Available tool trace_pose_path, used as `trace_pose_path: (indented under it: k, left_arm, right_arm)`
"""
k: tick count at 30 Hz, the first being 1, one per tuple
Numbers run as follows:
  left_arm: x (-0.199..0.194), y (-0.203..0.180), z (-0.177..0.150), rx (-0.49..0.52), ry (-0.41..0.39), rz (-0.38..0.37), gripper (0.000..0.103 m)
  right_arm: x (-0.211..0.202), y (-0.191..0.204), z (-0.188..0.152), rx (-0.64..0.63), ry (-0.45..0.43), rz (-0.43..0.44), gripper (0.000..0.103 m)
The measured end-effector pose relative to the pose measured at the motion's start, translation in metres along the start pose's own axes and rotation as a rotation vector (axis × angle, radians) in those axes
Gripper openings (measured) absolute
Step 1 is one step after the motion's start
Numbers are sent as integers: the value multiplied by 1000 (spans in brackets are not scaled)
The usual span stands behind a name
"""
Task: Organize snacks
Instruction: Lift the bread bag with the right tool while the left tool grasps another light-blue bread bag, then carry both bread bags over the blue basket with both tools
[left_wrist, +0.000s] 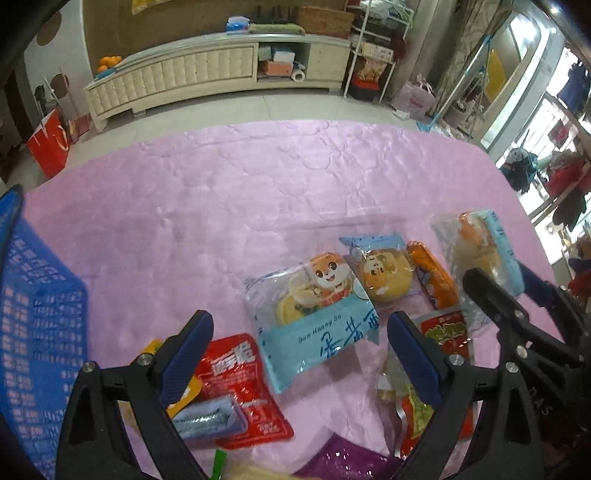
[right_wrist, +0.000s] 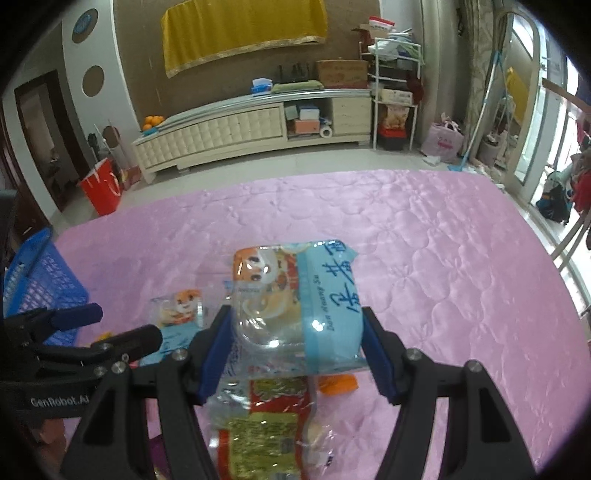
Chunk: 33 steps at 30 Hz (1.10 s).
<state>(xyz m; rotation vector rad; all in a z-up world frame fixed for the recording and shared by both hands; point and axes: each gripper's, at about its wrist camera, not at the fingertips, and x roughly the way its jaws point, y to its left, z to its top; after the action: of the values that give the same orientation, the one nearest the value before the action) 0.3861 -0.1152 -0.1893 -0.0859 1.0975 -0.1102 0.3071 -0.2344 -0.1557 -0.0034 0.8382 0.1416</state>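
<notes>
Snacks lay scattered on the pink quilt, with the blue basket left of our left tool. That tool gaped wide and empty over a blue pastry packet. Our right tool gripped a similar clear packet above a red snack bag.

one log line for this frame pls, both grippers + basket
left gripper: open, above blue Dan Huang Su packet | right gripper: shut on pastry packet, lifted | blue basket: at left on pink mat
</notes>
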Motion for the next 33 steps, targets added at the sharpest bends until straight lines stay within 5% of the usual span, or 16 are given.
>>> trace_pose_path:
  k: [14,17,23,33]
  left_arm:
    - [47,-14,19,38,90,9,94]
    - [45,-11,19,25,81,11,93]
    - [34,-14,10,60,59,-4,76]
    - [5,-20,4,96,-13,-14,71]
  right_arm:
    - [10,-15,-7,-9,20,-35,71]
    - [10,-15,-9,-12,20,-33,71]
    - [14,-12,-9,-18,36,-19,71]
    - [9,-9,-8,-15,40,-13,71]
